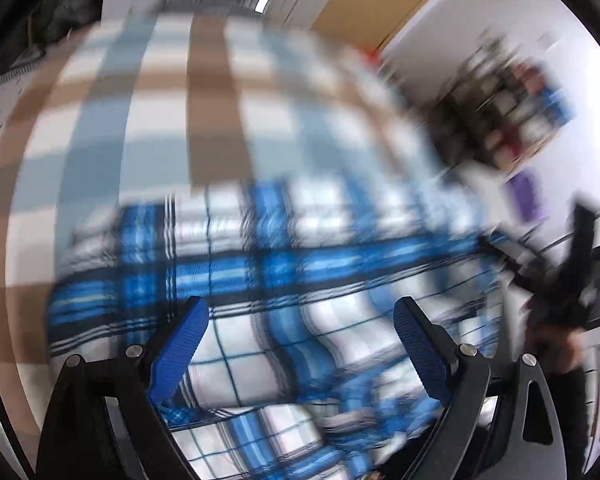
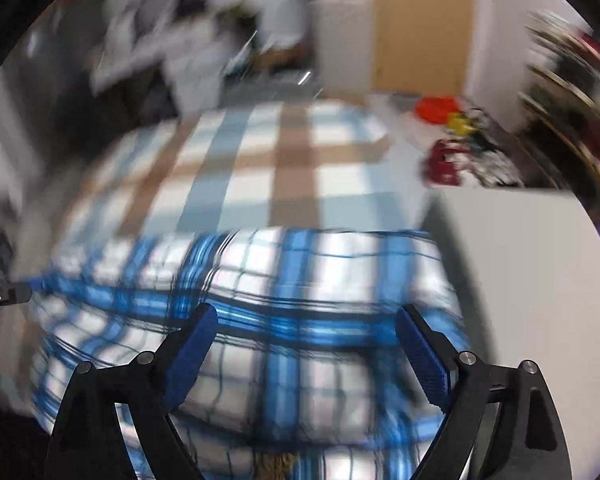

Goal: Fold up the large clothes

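Blur smears both wrist views, so I read this with care. My left gripper [image 1: 300,316] stands wide with nothing between its blue ridged pads, and my right gripper [image 2: 306,322] is just as wide and equally empty. Both point down at the blue plaid shirt [image 2: 284,288], which lies bunched on the tablecloth [image 2: 292,168] at the near edge of the table, right under the fingers.

My worry is picking the wrong layer. The shirt is rumpled into soft humps near the bottom of the left view, and I judge that a claw closing there could pinch two thicknesses at once, or catch the tablecloth beneath and drag it along. The near edge is another risk: part of the shirt looks close to it, and a careless tug could slide it off.

As for feel, the shirt is thin woven cloth, white with bright blue bands and fine dark lines, limp and easily creased. The tablecloth is flatter, in broad tan, pale blue and white checks. To the right sits bare white tabletop [image 2: 520,260], smooth and hard.
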`<state>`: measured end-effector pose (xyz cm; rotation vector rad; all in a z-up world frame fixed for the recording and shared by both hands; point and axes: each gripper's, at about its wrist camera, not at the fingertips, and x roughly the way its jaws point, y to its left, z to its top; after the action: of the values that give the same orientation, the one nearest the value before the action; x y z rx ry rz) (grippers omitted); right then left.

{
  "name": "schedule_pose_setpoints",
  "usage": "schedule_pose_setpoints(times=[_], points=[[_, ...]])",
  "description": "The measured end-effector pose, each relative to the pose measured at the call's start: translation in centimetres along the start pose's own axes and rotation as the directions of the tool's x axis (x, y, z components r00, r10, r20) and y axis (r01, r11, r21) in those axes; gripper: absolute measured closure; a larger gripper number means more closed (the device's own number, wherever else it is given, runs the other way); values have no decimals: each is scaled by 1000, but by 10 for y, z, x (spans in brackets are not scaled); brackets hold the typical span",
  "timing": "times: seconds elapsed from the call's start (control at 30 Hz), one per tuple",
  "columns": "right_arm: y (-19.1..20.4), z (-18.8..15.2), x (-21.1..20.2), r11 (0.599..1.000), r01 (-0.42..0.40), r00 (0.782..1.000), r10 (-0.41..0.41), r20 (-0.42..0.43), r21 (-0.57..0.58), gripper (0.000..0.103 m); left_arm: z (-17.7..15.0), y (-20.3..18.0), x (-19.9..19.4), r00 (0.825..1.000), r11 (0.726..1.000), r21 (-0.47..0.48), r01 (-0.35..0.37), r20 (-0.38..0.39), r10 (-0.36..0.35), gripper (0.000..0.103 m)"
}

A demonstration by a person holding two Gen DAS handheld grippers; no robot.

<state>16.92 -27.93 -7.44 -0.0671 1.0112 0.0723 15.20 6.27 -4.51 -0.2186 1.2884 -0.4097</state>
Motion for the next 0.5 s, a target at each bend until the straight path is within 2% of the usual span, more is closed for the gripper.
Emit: schedule_pose_setpoints(times=[0.03,0.1,0.17,0.23,0.33,0.5], points=[[9,3,17,999,23,998,-24,-50,-26,12,2,2,14,998,999,-6,-48,-36,47,13],[15,8,58,998,38,981,-46,-188,-48,14,6,7,35,991,993,-10,-120,-66,119,13],[15,5,81,997,49,965,-63,-253,-59,13,10,2,37,987,988,21,-154,-47,155,13],[17,-1,96,994,46,951,-73,-300,-97,9,18,1,44,983,985,39,-171,-61,173,13],[12,1,101,996,12,953,-40,-302,-92,0,32,-1,53,976,973,105,-205,-50,211,12],[9,6,109,991,-29,978,1,-207,-132,0,58,-4,69,961,951,163,-261,-47,272,9]])
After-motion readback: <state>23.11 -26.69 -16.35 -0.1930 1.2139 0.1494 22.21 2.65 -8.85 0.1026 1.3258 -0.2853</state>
